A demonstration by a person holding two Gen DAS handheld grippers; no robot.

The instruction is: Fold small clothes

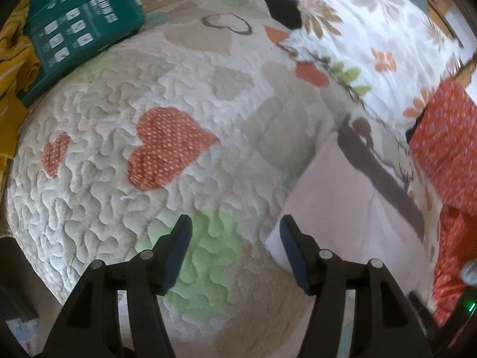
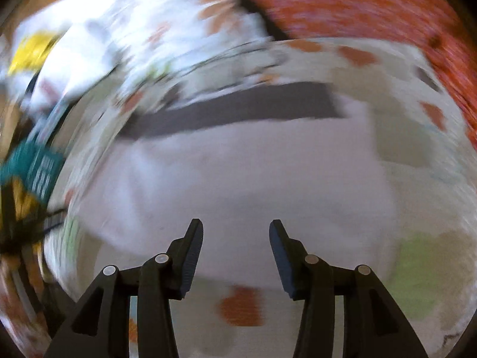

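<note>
A small pale pink garment (image 1: 342,205) with a dark grey band (image 1: 378,176) lies flat on the quilted bedspread, right of my left gripper (image 1: 235,223). That gripper is open and empty above the quilt, its right finger near the garment's left corner. In the right wrist view, which is motion-blurred, the same garment (image 2: 232,185) fills the middle with its grey band (image 2: 232,110) at the far side. My right gripper (image 2: 237,226) is open and empty just above the garment's near part.
The quilt (image 1: 167,95) has red and green heart patches. A teal package (image 1: 80,26) and yellow cloth (image 1: 15,68) lie far left. A floral pillow (image 1: 372,35) and red dotted fabric (image 1: 447,143) lie at the right, also seen blurred as red fabric (image 2: 372,9).
</note>
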